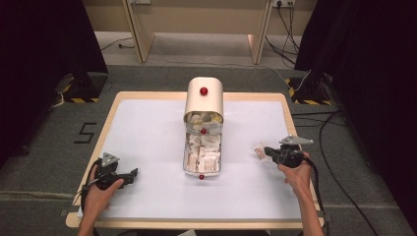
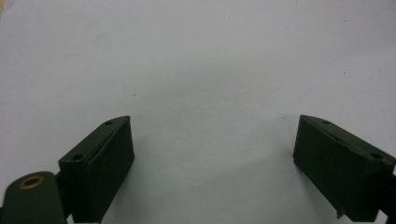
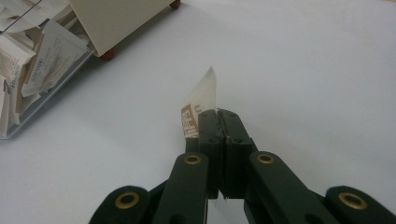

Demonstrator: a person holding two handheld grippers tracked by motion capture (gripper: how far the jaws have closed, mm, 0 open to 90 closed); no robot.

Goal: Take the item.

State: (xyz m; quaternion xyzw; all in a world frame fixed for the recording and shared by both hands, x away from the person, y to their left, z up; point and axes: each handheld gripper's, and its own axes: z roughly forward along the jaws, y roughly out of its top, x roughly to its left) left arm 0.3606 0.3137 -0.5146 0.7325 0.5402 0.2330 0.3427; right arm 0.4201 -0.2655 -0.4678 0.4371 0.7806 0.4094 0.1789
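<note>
Right gripper (image 3: 219, 114) pinching a small paper packet (image 3: 201, 105) by its edge at middle right, left gripper (image 2: 212, 158) wide and holding nothing at lower left; could slip and drop since little paper is caught

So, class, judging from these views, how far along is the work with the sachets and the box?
Done: the box's drawer stands pulled out, full of sachets. In hand: the right hand-held gripper is shut on one sachet, held beside the box over the table. The left hand-held gripper is open, holding nothing. Left: setting that sachet down, probably.
</note>
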